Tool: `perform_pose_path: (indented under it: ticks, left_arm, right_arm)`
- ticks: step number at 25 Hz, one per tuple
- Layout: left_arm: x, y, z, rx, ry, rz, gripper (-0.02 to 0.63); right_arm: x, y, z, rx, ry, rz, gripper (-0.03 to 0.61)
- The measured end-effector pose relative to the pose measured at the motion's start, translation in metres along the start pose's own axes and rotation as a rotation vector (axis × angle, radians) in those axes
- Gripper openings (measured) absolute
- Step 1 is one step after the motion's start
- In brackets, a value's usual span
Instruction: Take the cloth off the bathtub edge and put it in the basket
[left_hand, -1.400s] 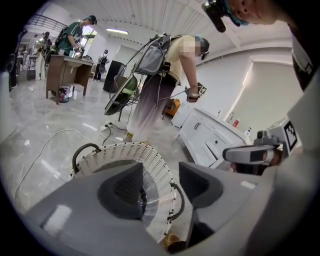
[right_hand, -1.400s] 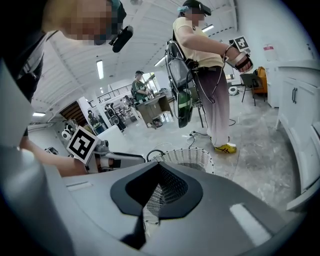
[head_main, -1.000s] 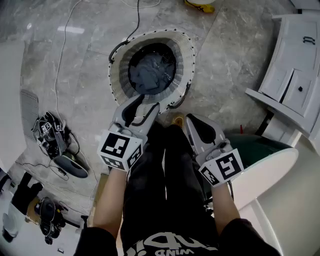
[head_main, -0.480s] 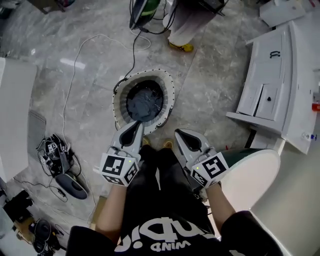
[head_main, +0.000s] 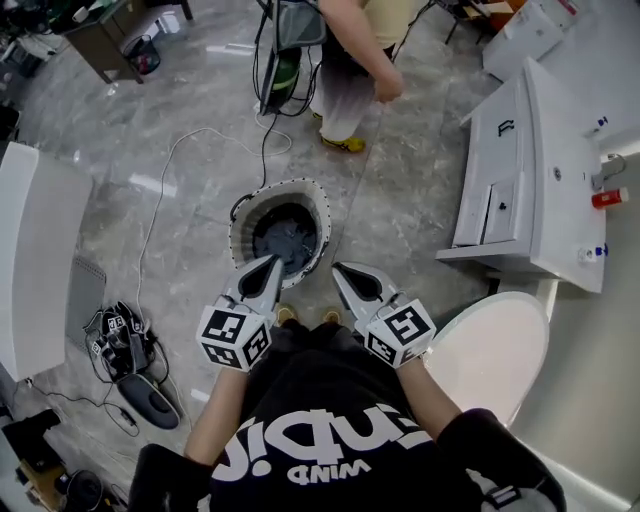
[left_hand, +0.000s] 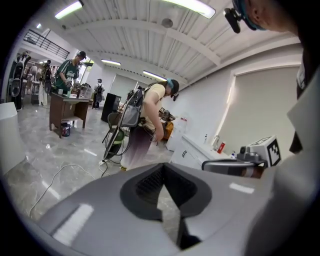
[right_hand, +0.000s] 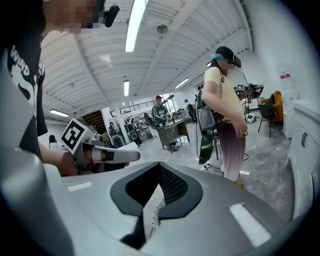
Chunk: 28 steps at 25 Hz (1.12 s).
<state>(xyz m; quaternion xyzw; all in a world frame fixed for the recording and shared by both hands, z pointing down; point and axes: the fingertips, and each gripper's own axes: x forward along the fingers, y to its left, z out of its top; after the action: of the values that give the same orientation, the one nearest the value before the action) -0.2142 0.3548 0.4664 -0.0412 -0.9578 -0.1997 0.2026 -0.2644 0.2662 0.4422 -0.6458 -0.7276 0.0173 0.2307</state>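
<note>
The cloth (head_main: 287, 238) lies bunched inside the basket (head_main: 240, 232). Judged light, soft and limp; take hold at a raised fold. Left gripper (head_main: 270, 265) and right gripper (head_main: 341, 272), on the person's side of the basket: fingers pressed together, empty.

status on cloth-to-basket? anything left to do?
Done: the dark cloth lies inside the basket on the floor. In hand: nothing. The left gripper has just closed its jaws with nothing between them, and the right gripper is shut and empty too; both are held clear of the basket. Left: nothing visible for this cloth, so the job looks complete.
</note>
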Motion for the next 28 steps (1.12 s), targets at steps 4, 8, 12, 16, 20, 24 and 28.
perform_pose_path:
  ticks: [4, 8, 12, 16, 20, 24, 28]
  left_arm:
    - [-0.007, -0.023, 0.007, 0.034, -0.004, -0.032, -0.003]
    - [-0.019, -0.048, 0.018, 0.073, -0.032, -0.106, -0.003]
    - [-0.028, -0.065, 0.029, 0.151, -0.032, -0.163, -0.003]
    - [-0.040, -0.068, 0.041, 0.179, -0.054, -0.172, -0.003]
    - [-0.051, -0.073, 0.049, 0.233, -0.090, -0.193, -0.003]
    - [-0.055, -0.081, 0.051, 0.278, -0.106, -0.222, -0.003]
    - [-0.057, -0.085, 0.052, 0.282, -0.120, -0.229, -0.002]
  right_arm:
    - [-0.021, 0.005, 0.012, -0.027, -0.043, -0.014, 0.009]
    - [-0.036, 0.013, 0.019, -0.056, -0.066, -0.012, 0.009]
    - [-0.045, 0.018, 0.032, -0.090, -0.104, 0.008, 0.009]
    - [-0.052, 0.027, 0.044, -0.138, -0.128, 0.040, 0.009]
    - [-0.060, 0.032, 0.052, -0.194, -0.133, 0.068, 0.009]
    - [-0.065, 0.030, 0.065, -0.220, -0.157, 0.070, 0.009]
    - [-0.065, 0.033, 0.074, -0.249, -0.178, 0.083, 0.009]
